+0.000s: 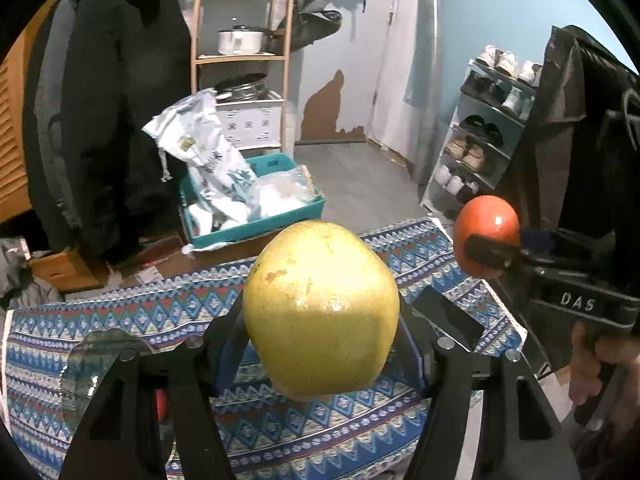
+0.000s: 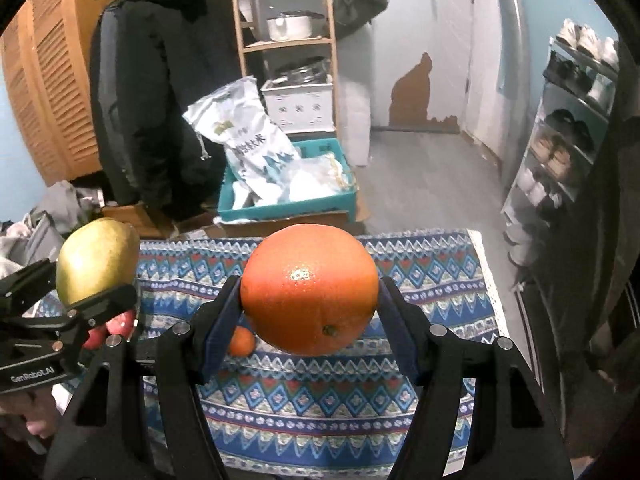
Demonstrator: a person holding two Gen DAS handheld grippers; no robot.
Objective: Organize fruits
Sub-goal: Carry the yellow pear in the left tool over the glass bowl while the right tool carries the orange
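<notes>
My left gripper (image 1: 320,320) is shut on a large yellow pear (image 1: 322,308) and holds it above the patterned tablecloth (image 1: 280,432). My right gripper (image 2: 310,304) is shut on a big orange (image 2: 310,288), also held above the cloth. The orange shows at the right of the left wrist view (image 1: 486,232), the pear at the left of the right wrist view (image 2: 96,260). A small orange (image 2: 241,342) lies on the cloth behind my right gripper's left finger. Red fruit (image 2: 120,322) sits under the left gripper, partly hidden. A clear glass dish (image 1: 100,364) stands at the cloth's left.
A black phone (image 1: 448,318) lies on the cloth's right side. Beyond the table are a teal crate (image 1: 256,224) with bags, a dark coat (image 1: 104,100), a wooden shelf (image 1: 244,56) and a shoe rack (image 1: 480,128).
</notes>
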